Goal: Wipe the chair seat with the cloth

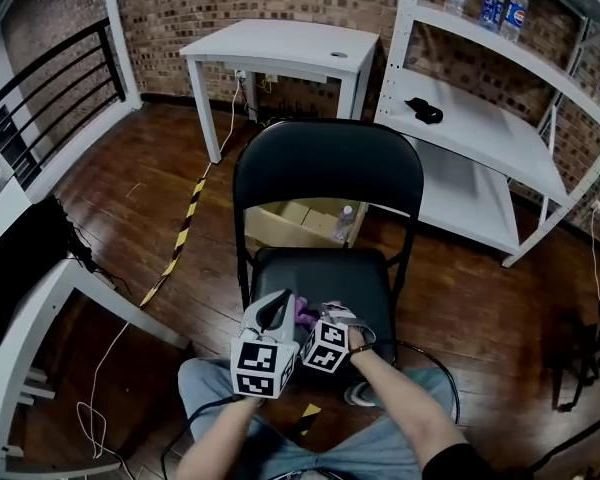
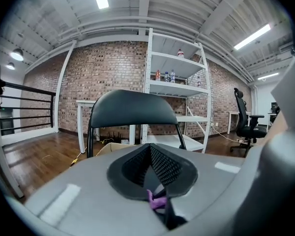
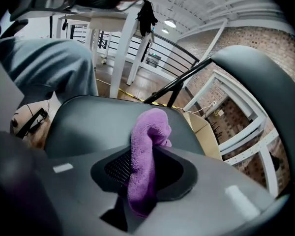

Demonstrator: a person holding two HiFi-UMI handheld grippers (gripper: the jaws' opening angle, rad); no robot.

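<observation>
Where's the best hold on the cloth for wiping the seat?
Probably mid-length, much as the right gripper has it: the cloth is bunched into a long roll, its folded end free beyond the jaws. Come from above so that end meets the seat.

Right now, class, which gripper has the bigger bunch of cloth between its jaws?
The right gripper: a thick fold of cloth stands up between its shut jaws. The left gripper pinches only a small corner.

Cloth: purple, soft-piled, bunched into a fold, clamped upright between the right gripper's jaws above the seat's front. Seat: black, padded, level.
</observation>
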